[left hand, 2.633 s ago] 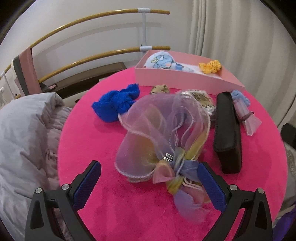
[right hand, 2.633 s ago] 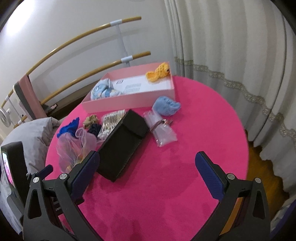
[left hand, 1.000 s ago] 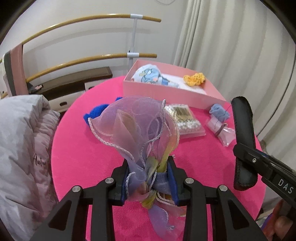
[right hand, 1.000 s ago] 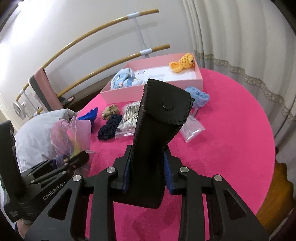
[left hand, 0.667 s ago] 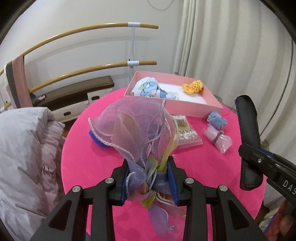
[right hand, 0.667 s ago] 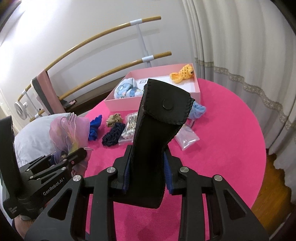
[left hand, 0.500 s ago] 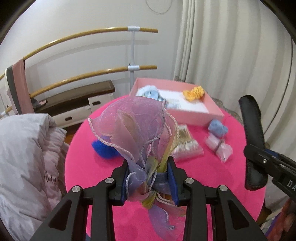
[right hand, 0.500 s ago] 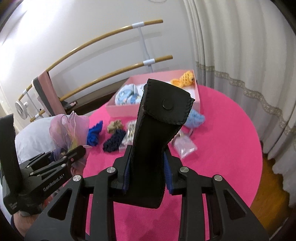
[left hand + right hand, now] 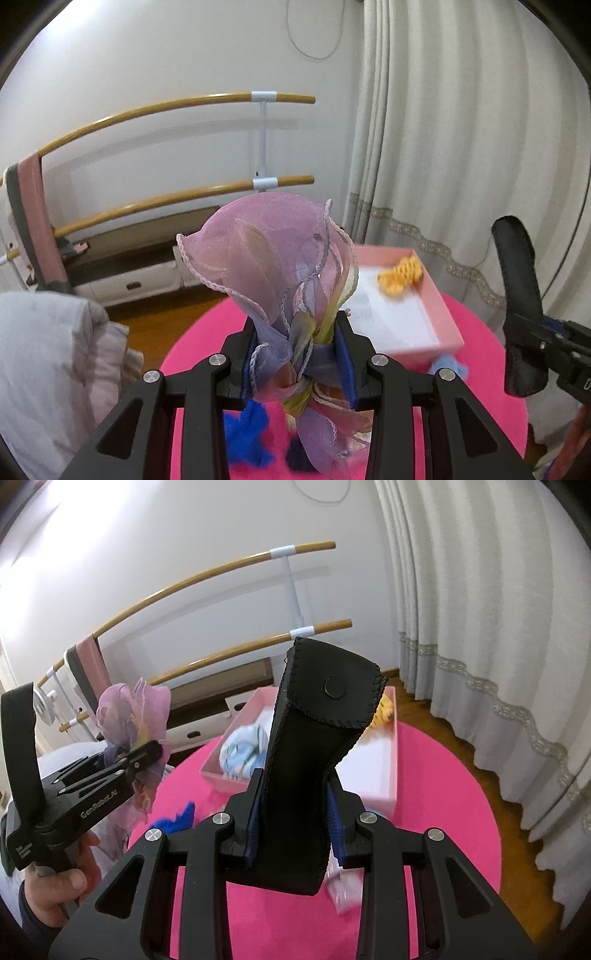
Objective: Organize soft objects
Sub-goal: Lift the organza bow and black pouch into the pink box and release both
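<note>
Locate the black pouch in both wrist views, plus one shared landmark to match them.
Left wrist: black pouch stands upright at the right edge, clamped in the right gripper.
Right wrist: black pouch fills the centre, upright between the right gripper pads.
Shared landmark: pink box behind it on the pink table; in the right wrist view the pink box is partly hidden by the pouch.
</note>
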`<state>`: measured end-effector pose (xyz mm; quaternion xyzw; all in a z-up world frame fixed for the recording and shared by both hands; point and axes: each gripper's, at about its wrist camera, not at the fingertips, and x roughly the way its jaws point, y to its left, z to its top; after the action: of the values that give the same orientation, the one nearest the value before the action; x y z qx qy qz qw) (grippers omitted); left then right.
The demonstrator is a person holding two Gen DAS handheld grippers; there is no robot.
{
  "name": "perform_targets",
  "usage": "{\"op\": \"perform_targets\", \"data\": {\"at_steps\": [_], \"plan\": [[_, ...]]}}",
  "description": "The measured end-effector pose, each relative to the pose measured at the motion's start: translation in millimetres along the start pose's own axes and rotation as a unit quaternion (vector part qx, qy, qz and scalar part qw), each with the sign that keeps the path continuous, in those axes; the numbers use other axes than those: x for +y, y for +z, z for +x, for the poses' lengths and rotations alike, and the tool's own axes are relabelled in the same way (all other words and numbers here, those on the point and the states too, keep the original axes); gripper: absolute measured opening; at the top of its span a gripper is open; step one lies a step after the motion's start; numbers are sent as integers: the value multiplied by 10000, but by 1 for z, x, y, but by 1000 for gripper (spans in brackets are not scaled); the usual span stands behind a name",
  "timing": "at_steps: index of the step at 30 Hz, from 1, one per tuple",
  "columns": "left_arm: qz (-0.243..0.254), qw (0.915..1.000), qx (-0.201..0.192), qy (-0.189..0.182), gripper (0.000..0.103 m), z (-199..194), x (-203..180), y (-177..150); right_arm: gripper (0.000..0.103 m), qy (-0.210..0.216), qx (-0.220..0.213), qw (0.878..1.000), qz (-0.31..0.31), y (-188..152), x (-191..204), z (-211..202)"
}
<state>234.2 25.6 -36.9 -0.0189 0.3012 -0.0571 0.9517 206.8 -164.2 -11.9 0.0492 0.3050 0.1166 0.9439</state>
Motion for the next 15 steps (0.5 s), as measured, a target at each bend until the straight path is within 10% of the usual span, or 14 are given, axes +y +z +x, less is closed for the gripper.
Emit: {"op": "perform_targets", "data": {"at_steps": [15], "plan": [[-38, 9955, 868, -370, 34, 158, -3, 94, 29, 282, 940, 9949, 229, 85, -30, 137]]}}
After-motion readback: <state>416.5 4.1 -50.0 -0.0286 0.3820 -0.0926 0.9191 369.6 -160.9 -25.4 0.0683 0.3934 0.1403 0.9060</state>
